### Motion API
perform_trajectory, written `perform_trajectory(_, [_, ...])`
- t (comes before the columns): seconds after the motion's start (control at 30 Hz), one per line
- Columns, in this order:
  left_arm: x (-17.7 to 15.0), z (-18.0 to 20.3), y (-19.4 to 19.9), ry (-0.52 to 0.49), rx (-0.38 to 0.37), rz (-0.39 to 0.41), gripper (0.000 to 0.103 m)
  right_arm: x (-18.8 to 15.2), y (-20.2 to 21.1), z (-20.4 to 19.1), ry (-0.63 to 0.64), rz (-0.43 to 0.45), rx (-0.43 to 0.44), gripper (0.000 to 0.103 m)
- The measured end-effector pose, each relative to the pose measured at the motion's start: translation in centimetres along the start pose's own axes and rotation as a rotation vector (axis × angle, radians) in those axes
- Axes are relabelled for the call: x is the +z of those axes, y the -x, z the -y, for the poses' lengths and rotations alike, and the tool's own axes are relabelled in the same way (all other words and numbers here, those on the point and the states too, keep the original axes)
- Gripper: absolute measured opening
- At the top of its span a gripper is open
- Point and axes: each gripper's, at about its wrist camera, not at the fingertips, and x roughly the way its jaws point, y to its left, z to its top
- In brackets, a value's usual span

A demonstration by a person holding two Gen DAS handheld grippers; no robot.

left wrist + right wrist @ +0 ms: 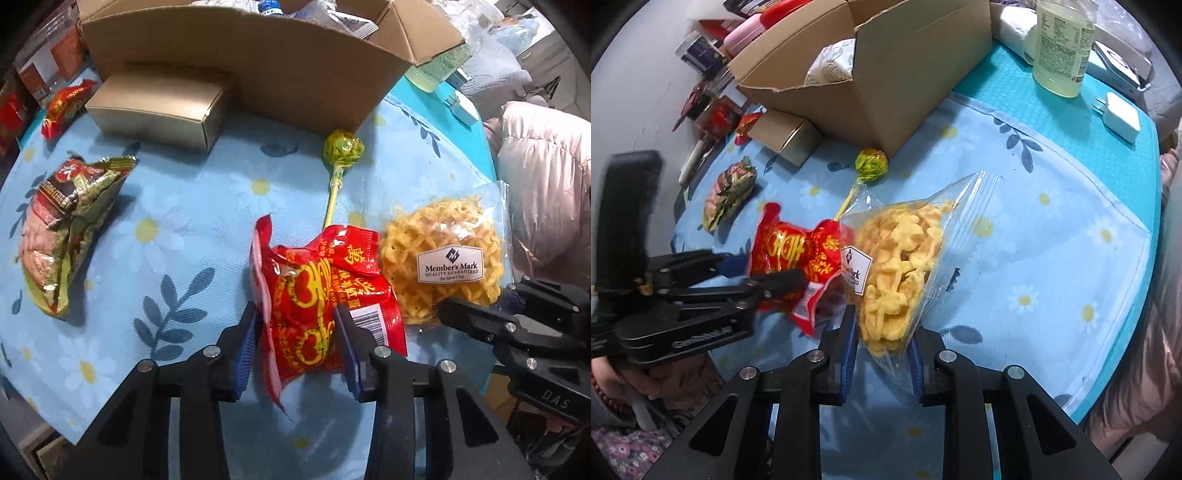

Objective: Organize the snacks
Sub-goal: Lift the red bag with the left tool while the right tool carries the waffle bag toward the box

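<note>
Right wrist view alone shows a white charger (1120, 115) and pale-liquid bottle (1062, 48) on the table (1071, 206). Right tool (882, 363) is clamped on a clear bag of yellow lattice crisps (905, 266); left tool (297, 343) pinches a crinkled red packet (317, 291). Behind, an open cardboard box (236, 62) holds bottles.

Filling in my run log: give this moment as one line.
left gripper: shut on red snack packet | right gripper: shut on clear bag of yellow crisps | lollipop: on tablecloth
</note>
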Motion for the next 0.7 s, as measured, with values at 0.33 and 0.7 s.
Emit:
perform_trajectory(0.33, [-0.5, 0.7, 2.4, -0.037, 0.037, 0.071, 0.036, -0.3, 1.0, -0.8, 0.007, 0.024, -0.003, 0.024])
perform_trajectory(0.7, [-2.0, -0.2, 6.7, 0.004, 0.063, 0.121, 0.036, -0.4, 2.8, -3.2, 0.054, 0.046, 0.043, 0.024])
